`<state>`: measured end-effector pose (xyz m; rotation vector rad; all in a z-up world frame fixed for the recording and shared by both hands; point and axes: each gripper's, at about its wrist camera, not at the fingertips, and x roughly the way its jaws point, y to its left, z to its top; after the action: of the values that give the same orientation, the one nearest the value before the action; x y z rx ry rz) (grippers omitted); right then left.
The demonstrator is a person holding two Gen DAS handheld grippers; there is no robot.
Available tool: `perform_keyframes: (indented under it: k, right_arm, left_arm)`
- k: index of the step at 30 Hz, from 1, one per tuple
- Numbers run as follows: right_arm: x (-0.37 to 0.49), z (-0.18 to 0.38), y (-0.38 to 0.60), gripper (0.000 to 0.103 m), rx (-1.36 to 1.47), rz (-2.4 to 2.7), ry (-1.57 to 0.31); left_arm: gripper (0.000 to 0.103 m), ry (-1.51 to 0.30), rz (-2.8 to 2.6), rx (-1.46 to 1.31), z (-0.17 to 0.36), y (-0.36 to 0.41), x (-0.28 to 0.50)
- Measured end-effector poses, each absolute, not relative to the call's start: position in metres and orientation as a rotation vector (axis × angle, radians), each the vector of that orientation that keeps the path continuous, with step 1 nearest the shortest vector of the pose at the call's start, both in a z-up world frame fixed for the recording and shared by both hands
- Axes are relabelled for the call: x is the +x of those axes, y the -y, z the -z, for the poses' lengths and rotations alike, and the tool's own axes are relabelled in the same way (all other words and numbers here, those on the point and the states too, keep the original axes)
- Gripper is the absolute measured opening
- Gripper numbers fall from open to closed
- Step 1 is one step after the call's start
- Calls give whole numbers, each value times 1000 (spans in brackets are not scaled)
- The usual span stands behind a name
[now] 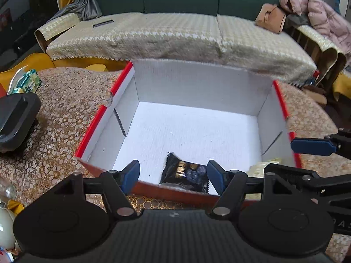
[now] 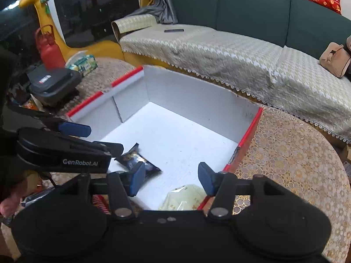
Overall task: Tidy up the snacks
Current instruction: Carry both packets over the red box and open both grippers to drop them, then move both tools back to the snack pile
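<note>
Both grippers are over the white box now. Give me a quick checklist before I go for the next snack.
1. Left gripper empty: ok, fingers apart, nothing between them.
2. Right gripper empty: ok, fingers apart, nothing pinched.
3. Black snack packet in the white box: ok, it lies on the floor near the front wall.
4. Pale yellow packet in the box: ok, at the near right corner.
5. Room left in the box: ok, most of the floor is bare.
6. Next snack located: cannot tell, none clearly shows outside the box.
</note>
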<state>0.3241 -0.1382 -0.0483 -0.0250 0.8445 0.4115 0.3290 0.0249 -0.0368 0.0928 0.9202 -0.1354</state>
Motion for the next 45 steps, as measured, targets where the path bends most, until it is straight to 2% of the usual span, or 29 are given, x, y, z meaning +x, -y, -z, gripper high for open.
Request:
perform_keyframes:
  k: [8, 16, 18, 19, 20, 28, 45]
  right_arm:
    - [291, 24, 146, 57, 8, -442, -796]
    - [257, 13, 149, 61, 12, -480, -772]
    - [247, 11, 149, 81, 15, -487, -756]
    - [240, 9, 149, 100, 17, -488, -735]
    - [234, 7, 149, 102, 14, -492, -713]
    - [198, 15, 144, 103, -36, -543, -734]
    - [170, 91, 154, 102, -271, -704, -892]
  left_arm:
    - [72, -875, 151, 63, 11, -38, 286]
    - [82, -824, 149, 26, -10, -54, 236]
    - [84, -816, 143, 18, -12, -57, 224]
    - [85, -812, 142, 10, -13, -59, 218]
    - [85, -808, 138, 5, -14, -62, 210]
    - [94, -835, 126, -25, 10, -73, 160]
    - [94, -1106, 217, 36, 110, -60, 145]
